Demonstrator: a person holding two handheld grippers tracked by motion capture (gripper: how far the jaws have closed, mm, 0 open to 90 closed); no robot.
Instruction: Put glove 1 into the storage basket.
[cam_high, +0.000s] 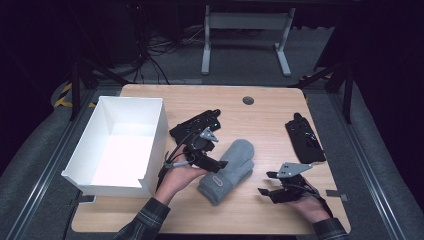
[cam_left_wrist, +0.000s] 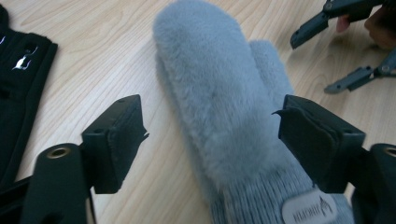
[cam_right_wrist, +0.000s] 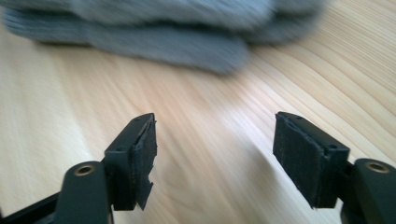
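Dark floor and cables surround a pale wooden desk (cam_high: 260, 107), with a white desk frame standing farther back. At the desk's left edge sits an open white box (cam_high: 120, 145) with nothing visible inside. Just right of it lies a black glove (cam_high: 195, 125), partly under the left tool (cam_high: 220, 164), which a hand (cam_high: 175, 180) holds over the cuff end of a grey fluffy mitten (cam_high: 227, 170). In the left gripper view this tool (cam_left_wrist: 210, 135) has its jaws spread wide on either side of the mitten (cam_left_wrist: 219, 107), not pressing it. The mitten lies flat near the desk's middle. Right of it, the right tool (cam_high: 268, 183) rests low by the front edge, jaws wide apart and holding nothing; its own view shows bare wood between them (cam_right_wrist: 215, 149). Another black glove (cam_high: 304, 137) lies near the right edge.
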